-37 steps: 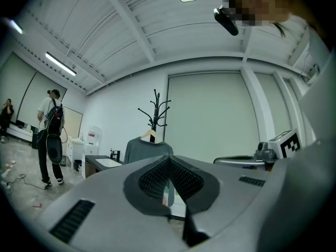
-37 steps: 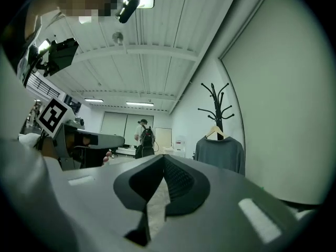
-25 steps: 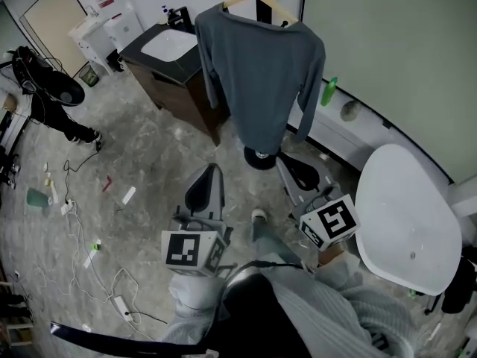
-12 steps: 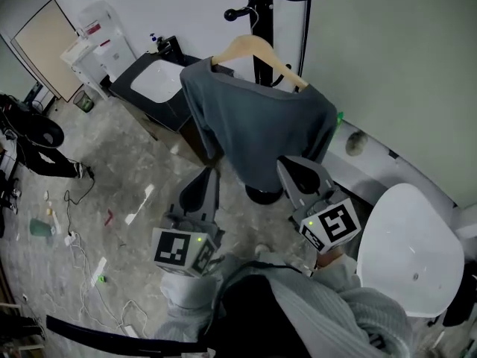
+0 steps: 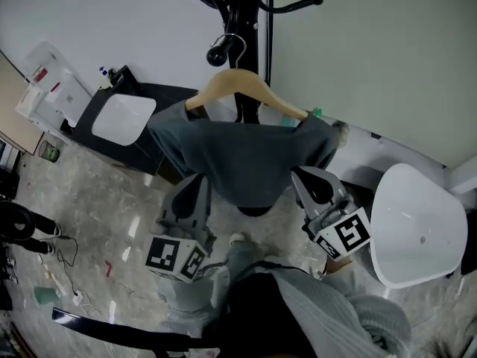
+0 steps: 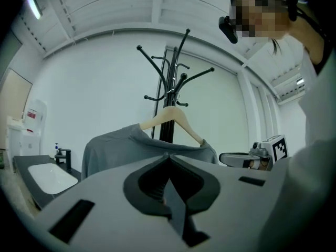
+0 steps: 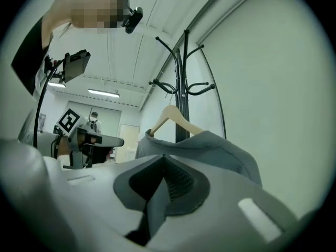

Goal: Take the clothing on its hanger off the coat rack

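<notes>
A grey long-sleeved garment (image 5: 238,159) hangs on a wooden hanger (image 5: 242,89), whose metal hook (image 5: 232,45) sits over an arm of the black coat rack (image 5: 242,13). My left gripper (image 5: 194,194) is shut and empty, just below the garment's left hem. My right gripper (image 5: 314,186) is also shut and empty, below the right sleeve. The left gripper view has its closed jaws (image 6: 167,157) pointing up at the garment (image 6: 118,148) and hanger (image 6: 170,118). From the right gripper view, the closed jaws (image 7: 164,160) sit below the garment (image 7: 215,147).
A dark vanity with a white basin (image 5: 123,118) stands left of the rack, with a white cabinet (image 5: 48,88) beyond it. A white rounded tub (image 5: 417,226) is at the right. Cables (image 5: 56,293) lie on the marbled floor. A wall is close behind the rack.
Both grippers have come closer to the garment and now sit right under its hem. The view has tilted up, showing the rack's arms. Both jaws stayed shut.
</notes>
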Demonstrator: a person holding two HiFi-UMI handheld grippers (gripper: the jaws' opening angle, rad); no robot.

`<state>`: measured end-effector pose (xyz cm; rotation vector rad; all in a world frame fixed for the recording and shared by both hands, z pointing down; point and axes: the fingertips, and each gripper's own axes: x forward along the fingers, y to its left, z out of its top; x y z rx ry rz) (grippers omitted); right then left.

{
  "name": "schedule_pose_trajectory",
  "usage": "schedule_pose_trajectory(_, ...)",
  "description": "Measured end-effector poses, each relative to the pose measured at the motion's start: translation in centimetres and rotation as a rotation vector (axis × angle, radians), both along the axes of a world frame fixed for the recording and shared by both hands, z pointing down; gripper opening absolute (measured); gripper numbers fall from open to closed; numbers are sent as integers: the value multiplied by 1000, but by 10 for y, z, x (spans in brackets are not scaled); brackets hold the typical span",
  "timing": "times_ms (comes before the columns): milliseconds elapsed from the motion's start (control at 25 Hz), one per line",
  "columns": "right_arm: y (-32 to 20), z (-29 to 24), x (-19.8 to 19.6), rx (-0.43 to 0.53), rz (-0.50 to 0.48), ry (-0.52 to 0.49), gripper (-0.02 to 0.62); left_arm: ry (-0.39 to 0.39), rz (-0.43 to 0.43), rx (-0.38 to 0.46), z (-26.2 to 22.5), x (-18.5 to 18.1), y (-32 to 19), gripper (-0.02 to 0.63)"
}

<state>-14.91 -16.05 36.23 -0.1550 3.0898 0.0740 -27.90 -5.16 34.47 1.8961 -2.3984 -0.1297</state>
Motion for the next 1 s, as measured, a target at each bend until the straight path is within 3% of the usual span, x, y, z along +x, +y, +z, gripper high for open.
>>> schedule_pose_trajectory(240, -25, -21, -33, 35, 190, 8, 3, -5, 208, 12, -16, -43, -41, 5)
schedule_pose_trajectory(400, -25, -18, -50, 11, 261, 17, 3, -1, 301, 13, -16, -57, -56, 5)
schedule_pose_trajectory(560, -21, -11, -63, 17, 272, 57, 3, 4, 347, 14, -14, -60, -64, 5)
schedule_pose_trajectory(720, -24, -12, -64, 4, 252, 69, 3, -58, 387, 15, -14, -59, -61, 5)
schedule_pose_trajectory(880, -38, -35, -38, -4, 260, 12, 3, -91, 460, 72, -42, -65, -42, 5)
schedule_pose_trajectory(1000, -57, -55, -11, 5, 269, -3, 3, -127, 444, 132, -74, -83, -28, 5)
